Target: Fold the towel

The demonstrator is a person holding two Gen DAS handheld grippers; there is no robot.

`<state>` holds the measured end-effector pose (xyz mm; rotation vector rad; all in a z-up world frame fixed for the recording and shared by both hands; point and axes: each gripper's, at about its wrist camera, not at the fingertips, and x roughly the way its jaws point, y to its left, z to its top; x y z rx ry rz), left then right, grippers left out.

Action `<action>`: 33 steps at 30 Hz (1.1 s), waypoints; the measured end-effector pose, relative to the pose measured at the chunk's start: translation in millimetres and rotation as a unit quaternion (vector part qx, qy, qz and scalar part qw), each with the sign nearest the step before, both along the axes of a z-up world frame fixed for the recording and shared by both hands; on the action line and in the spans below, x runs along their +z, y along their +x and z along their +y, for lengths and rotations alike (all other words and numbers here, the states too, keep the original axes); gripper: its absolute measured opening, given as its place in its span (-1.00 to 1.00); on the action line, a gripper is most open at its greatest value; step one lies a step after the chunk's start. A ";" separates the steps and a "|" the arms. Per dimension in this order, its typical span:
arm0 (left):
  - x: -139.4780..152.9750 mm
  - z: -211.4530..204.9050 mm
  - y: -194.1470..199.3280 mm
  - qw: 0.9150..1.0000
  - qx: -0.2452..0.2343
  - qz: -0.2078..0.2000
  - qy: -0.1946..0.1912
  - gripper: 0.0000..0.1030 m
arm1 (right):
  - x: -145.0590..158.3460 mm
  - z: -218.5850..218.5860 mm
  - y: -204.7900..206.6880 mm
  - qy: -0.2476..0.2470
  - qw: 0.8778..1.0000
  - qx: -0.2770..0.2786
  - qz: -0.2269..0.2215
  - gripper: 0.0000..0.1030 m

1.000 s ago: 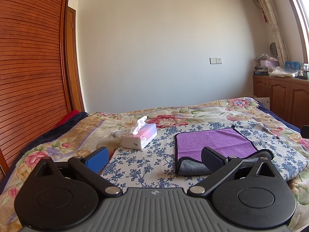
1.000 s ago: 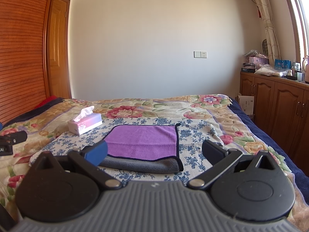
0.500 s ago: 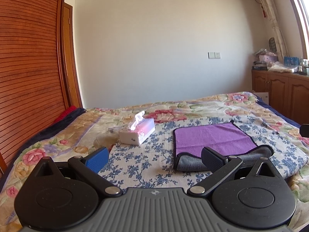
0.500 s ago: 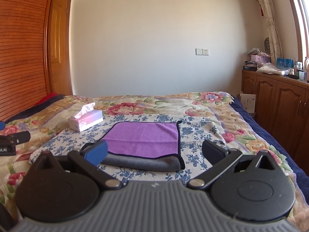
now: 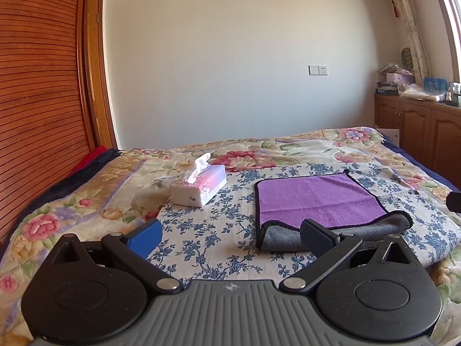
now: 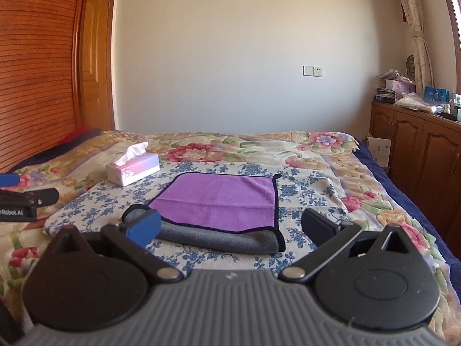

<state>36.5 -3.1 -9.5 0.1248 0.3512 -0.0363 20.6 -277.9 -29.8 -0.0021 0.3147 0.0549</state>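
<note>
A purple towel with a grey underside and dark trim lies folded once on the blue-flowered cloth, its grey fold facing me; it also shows in the right wrist view. My left gripper is open and empty, held above the bed to the left of the towel's near left corner. My right gripper is open and empty, hovering just in front of the towel's folded near edge. The left gripper's tip shows at the left edge of the right wrist view.
A tissue box stands left of the towel, also seen in the right wrist view. The blue-flowered cloth lies on a floral bedspread. A wooden slatted wardrobe is on the left, a wooden cabinet on the right.
Both grippers have stayed open and empty. The views have shifted a little: the towel sits slightly higher and farther in the frames, so both grippers have drawn back and tilted slightly.
</note>
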 end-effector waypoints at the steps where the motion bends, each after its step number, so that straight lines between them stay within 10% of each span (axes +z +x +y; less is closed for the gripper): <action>1: -0.1 -0.6 2.0 1.000 -0.001 0.000 0.001 1.00 | -0.8 -0.2 2.4 -0.001 1.000 -0.003 0.002 1.00; 33: -20.8 -18.3 64.9 0.999 -0.026 0.025 0.024 1.00 | -20.9 -17.5 63.5 0.016 0.998 -0.007 0.062 1.00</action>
